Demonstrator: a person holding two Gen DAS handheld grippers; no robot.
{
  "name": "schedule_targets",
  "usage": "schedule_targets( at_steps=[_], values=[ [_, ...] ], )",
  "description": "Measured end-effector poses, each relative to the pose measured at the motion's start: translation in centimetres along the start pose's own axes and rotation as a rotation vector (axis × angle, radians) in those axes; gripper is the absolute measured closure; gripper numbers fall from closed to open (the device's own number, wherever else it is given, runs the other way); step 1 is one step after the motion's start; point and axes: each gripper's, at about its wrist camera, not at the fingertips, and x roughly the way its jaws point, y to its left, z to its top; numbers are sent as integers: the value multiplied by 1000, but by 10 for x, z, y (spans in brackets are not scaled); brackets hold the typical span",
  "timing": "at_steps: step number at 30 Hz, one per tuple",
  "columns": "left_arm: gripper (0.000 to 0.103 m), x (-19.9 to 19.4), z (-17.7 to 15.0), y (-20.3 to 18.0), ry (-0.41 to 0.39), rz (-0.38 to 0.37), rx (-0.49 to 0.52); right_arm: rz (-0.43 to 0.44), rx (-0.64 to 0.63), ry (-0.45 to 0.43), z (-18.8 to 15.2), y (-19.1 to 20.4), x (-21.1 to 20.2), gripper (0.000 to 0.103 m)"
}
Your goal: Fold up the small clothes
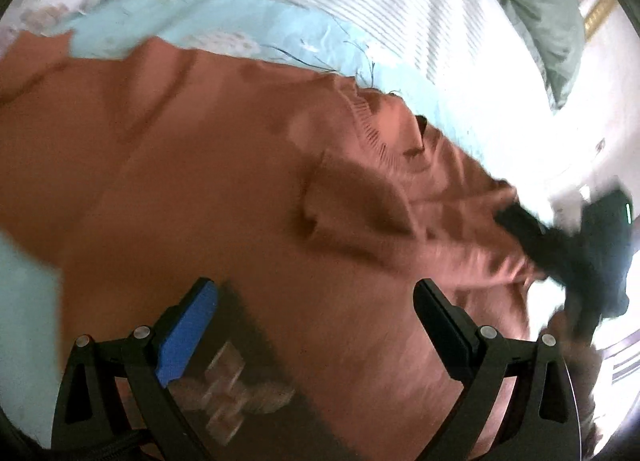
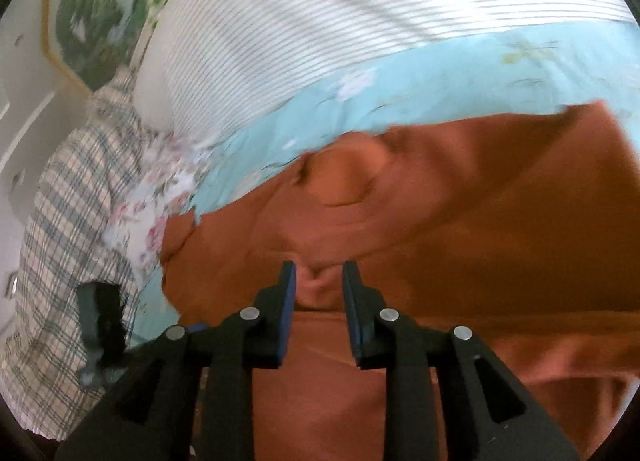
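A rust-orange sweater lies spread on a light blue floral bedsheet; its ribbed collar points to the far side. My left gripper is open and empty just above the sweater's body. My right gripper has its jaws close together around a pinched ridge of the sweater near the shoulder. The right gripper also shows in the left wrist view at the sweater's right edge, blurred.
A white striped pillow or blanket lies behind the sweater. A plaid cloth lies at the left in the right wrist view. A green cloth lies at the far right. The bed edge and white floor are to the right.
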Motion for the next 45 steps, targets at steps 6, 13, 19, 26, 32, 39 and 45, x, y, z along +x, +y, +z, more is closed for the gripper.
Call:
schedule_targets(
  at_steps=[6,13,19,26,32,39,45],
  values=[
    [30,49,36,-6,55,-85,-40,-71,55,-78,-8,-35,-42,69],
    [99,42,31,-21,17,-29,99,-82,79,-136,-14,-46,-70,67],
    [99,-24,14,12,-117,71,128,-153,62,-167,-23,-52,-87,53],
    [99,-14,13,55,-92,69,22,-240,88,-138,-21,-74,-78,53],
    [99,-24,15,52,-184,100,46,-360,26,-16,-19,-85,-58,48],
    [98,-35,6,63,-223,94,3,-487,-170,109,-36,-69,-43,48],
    [87,-25,1,64,-133,75,21,-352,-74,50,7,-85,-34,44]
  ],
)
